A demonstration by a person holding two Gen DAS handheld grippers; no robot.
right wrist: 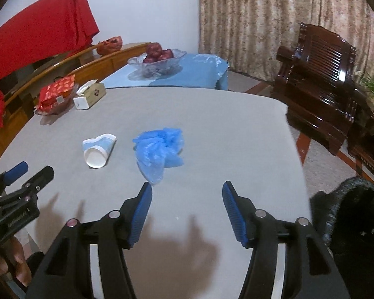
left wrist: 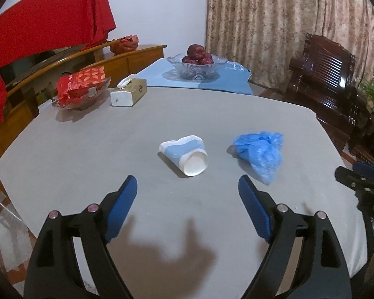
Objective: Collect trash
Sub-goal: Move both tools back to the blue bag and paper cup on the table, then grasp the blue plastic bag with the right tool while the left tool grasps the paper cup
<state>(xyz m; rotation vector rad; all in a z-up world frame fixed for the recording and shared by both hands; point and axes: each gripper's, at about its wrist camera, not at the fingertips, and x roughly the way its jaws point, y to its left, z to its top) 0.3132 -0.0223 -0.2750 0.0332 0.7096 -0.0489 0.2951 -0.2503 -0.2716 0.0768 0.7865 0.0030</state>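
A crushed blue-and-white paper cup (left wrist: 184, 154) lies on its side on the grey table (left wrist: 87, 149), its base toward me. To its right sits a crumpled blue plastic bag (left wrist: 260, 153). My left gripper (left wrist: 188, 182) hovers just short of the cup, open, nothing between its blue pads. In the right wrist view the cup (right wrist: 98, 150) is at left and the bag (right wrist: 159, 149) lies ahead, slightly left of my right gripper (right wrist: 187, 186), which is open and empty. The left gripper (right wrist: 22, 174) shows at that view's left edge, held by a hand (right wrist: 12, 261).
At the table's far left stand a tissue box (left wrist: 128, 92) and a glass dish with a red packet (left wrist: 81, 84). A glass fruit bowl (left wrist: 198, 63) rests on a blue cloth behind. A dark wooden chair (left wrist: 324, 74) stands right of the table.
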